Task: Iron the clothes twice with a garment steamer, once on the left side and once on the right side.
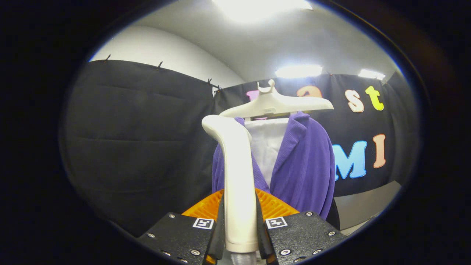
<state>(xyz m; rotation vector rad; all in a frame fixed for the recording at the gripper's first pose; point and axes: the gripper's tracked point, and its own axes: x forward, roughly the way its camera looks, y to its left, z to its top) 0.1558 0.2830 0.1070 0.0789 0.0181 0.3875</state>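
Gripper [240,235] clamped on steamer handle [237,176] btwn fingers; purple garment [301,165] beyond.

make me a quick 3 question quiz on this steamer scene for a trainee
1. True or false: the gripper is shut on the steamer handle.
2. What hangs on the white hanger? A) purple jacket B) black coat C) striped towel
3. Fill in: the steamer's head stands before the jacket's ____ shoulder as seen from the gripper.

Key: 1 true; 2 A, the purple jacket; 3 left.
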